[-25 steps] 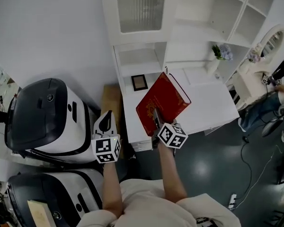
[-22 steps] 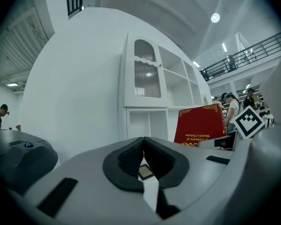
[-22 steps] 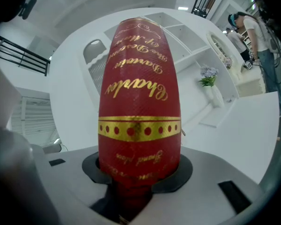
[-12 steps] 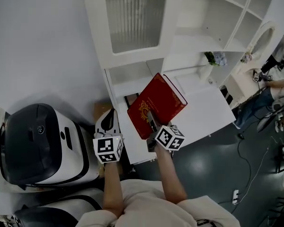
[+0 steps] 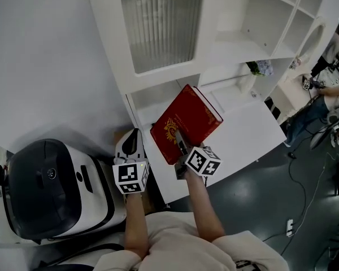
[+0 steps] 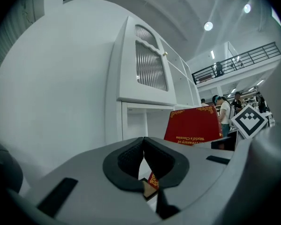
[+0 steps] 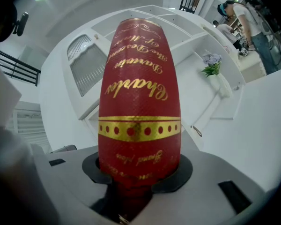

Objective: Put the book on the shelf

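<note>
Book clamped in my right gripper, left gripper closed empty; its overhang may twist loose against the shelf.

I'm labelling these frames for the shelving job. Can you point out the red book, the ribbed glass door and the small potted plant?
red book [image 5: 187,120]: head view, middle of the cover.
ribbed glass door [image 5: 161,24]: head view, centre of the pane.
potted plant [image 7: 210,67]: right gripper view, on its leaves.

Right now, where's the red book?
Head view, centre: the red book is clamped in the right gripper, held over the white desk, just in front of the shelf unit.
</note>
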Motion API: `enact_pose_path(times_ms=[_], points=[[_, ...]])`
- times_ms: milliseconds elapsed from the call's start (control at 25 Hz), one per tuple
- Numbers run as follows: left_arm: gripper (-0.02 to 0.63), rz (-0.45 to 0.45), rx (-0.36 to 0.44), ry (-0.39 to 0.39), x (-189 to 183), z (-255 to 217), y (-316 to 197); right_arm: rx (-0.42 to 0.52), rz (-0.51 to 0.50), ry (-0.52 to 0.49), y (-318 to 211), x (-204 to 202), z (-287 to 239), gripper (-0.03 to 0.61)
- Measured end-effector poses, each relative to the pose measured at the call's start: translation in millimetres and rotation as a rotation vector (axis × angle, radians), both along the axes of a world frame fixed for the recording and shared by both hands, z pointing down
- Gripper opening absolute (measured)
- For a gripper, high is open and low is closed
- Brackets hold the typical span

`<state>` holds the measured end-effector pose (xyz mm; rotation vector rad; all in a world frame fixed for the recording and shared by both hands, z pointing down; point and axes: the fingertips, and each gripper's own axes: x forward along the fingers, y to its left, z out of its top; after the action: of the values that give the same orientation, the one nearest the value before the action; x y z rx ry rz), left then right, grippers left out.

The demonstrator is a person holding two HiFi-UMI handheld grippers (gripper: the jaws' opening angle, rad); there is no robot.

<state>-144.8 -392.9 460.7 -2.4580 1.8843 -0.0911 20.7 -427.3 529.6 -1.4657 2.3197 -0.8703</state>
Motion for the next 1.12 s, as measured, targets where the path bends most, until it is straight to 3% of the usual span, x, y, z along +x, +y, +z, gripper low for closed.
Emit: enact_pose_path(times_ms=[1120], points=[[0.017,0.044,0.002,0.029,-18,2,-23,-0.022,-0.019,-0.076,-37,-23,-16,0.195]])
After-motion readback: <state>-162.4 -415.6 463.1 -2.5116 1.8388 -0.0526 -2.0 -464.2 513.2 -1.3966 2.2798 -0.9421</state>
